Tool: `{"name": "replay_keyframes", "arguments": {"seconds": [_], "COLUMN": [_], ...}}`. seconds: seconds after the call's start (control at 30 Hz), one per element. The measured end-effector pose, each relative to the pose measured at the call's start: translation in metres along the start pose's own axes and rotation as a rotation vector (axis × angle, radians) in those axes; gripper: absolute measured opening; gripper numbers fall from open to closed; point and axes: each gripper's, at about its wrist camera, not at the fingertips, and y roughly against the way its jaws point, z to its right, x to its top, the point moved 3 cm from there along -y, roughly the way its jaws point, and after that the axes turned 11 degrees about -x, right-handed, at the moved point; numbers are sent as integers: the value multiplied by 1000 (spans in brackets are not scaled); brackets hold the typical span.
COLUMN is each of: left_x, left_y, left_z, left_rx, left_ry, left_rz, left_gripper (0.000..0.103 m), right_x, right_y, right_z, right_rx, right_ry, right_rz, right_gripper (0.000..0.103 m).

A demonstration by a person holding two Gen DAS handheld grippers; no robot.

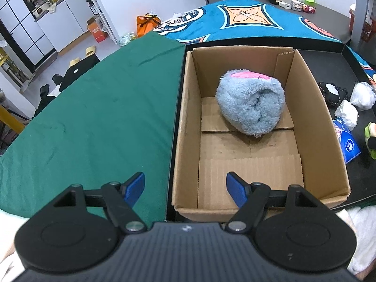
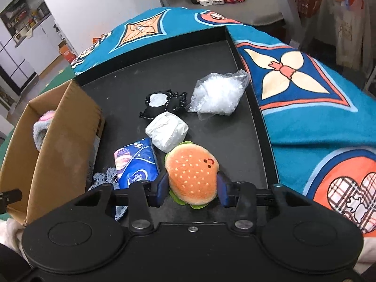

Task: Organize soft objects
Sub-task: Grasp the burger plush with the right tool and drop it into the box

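Burger plush (image 2: 192, 178) is pinched by the right gripper (image 2: 193, 189); only the blue plush (image 1: 250, 103) is boxed in the cardboard box (image 1: 188, 117), the left gripper (image 1: 185, 186) is spread empty.

Plush toy (image 1: 250, 103) in box (image 1: 188, 122), apparently on tray (image 2: 235, 141).

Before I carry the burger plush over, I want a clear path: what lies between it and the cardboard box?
In the right wrist view, a blue tissue pack lies between the burger plush, held by the right gripper, and the cardboard box.

left wrist above cardboard box (image 1: 312, 108), right wrist nearer black tray (image 2: 256, 108), both share box
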Motion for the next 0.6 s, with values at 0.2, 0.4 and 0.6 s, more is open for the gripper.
{"name": "replay_keyframes", "arguments": {"seconds": [0.2,0.4,0.6], "left_x": [-2,-2,-4], "left_y": [4,5,8], "left_z": [-4,-6,-12], "left_rx": [2,-18,-33], "left_ry": [17,26,59], "left_rz": [28,37,60], "left_gripper": [75,75,75], "right_x": [2,6,10], "right_y": [9,20,35], "right_z": [-1,-4,-13], "right_rx": [-7,-29,-34], "right_ry": [20,36,59], "right_rz": [5,32,72], "right_gripper": [41,42,42]}}
